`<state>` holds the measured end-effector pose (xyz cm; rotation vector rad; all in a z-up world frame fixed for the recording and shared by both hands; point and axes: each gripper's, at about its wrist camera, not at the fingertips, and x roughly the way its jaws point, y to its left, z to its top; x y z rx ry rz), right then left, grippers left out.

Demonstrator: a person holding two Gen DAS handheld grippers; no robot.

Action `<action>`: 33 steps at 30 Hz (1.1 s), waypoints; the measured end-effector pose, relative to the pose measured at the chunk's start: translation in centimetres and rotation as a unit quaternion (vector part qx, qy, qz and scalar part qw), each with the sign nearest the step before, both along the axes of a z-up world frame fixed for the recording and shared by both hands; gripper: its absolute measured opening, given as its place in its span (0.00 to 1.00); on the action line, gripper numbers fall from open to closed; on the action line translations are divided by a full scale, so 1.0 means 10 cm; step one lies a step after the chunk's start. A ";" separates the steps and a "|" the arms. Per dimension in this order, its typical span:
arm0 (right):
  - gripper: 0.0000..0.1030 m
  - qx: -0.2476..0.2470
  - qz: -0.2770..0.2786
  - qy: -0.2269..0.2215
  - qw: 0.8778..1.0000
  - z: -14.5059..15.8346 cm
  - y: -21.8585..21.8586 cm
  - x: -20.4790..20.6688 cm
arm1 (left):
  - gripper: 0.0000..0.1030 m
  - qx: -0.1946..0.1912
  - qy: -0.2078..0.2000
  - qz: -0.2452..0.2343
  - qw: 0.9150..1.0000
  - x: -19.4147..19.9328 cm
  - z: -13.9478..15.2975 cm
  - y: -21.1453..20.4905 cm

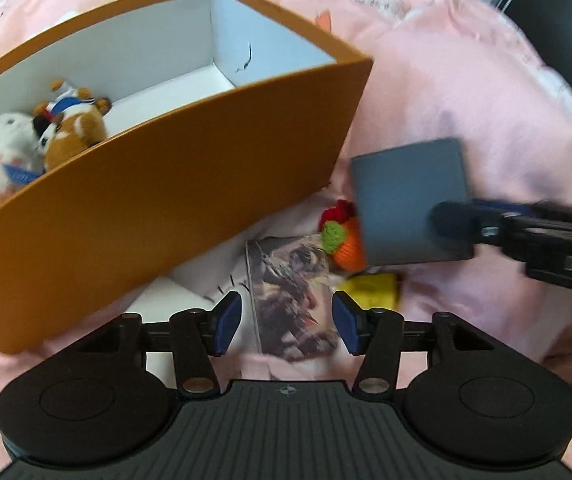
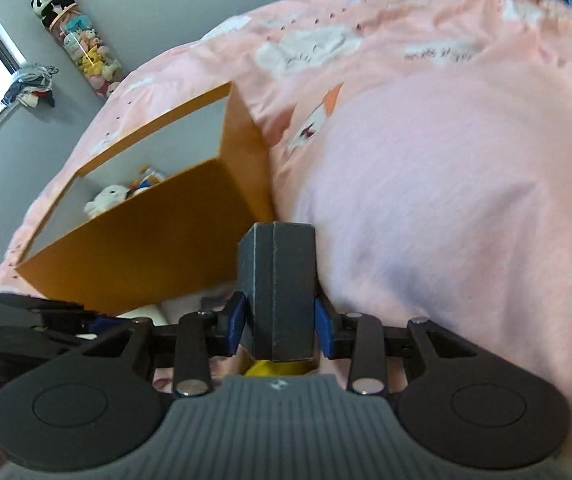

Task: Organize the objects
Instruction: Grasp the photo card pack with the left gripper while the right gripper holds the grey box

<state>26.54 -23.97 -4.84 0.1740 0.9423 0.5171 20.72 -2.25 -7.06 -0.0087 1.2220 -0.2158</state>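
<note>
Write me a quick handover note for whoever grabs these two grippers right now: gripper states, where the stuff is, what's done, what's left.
Left gripper: open, empty, above the picture card on the bedspread.
Right gripper: shut on the grey box, held off the bed beside the orange box.
Done: the white plush and the brown plush lie inside the orange box.
Left: put the grey box in; then collect the card, the knitted toy and the yellow item, all on the bed by the orange box's outer wall.
</note>
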 end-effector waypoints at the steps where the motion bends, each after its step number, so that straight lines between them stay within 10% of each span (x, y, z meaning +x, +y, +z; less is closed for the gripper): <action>1: 0.37 0.002 0.001 0.002 1.000 -0.01 -0.02 0.02 | 0.59 0.007 0.009 0.000 1.000 0.06 -0.06 -0.02; 19: 0.38 0.038 -0.002 0.025 0.999 -0.19 -0.13 0.17 | 0.65 -0.046 0.101 0.045 0.993 0.36 -0.61 0.02; 27: 0.38 0.034 -0.003 0.026 0.999 -0.18 -0.12 0.17 | 0.26 -0.065 0.035 0.067 0.995 -0.01 -0.26 0.12; 33: 0.37 0.034 -0.001 0.027 0.999 -0.18 -0.11 0.17 | 0.26 -0.101 0.023 0.087 0.991 -0.07 -0.30 0.06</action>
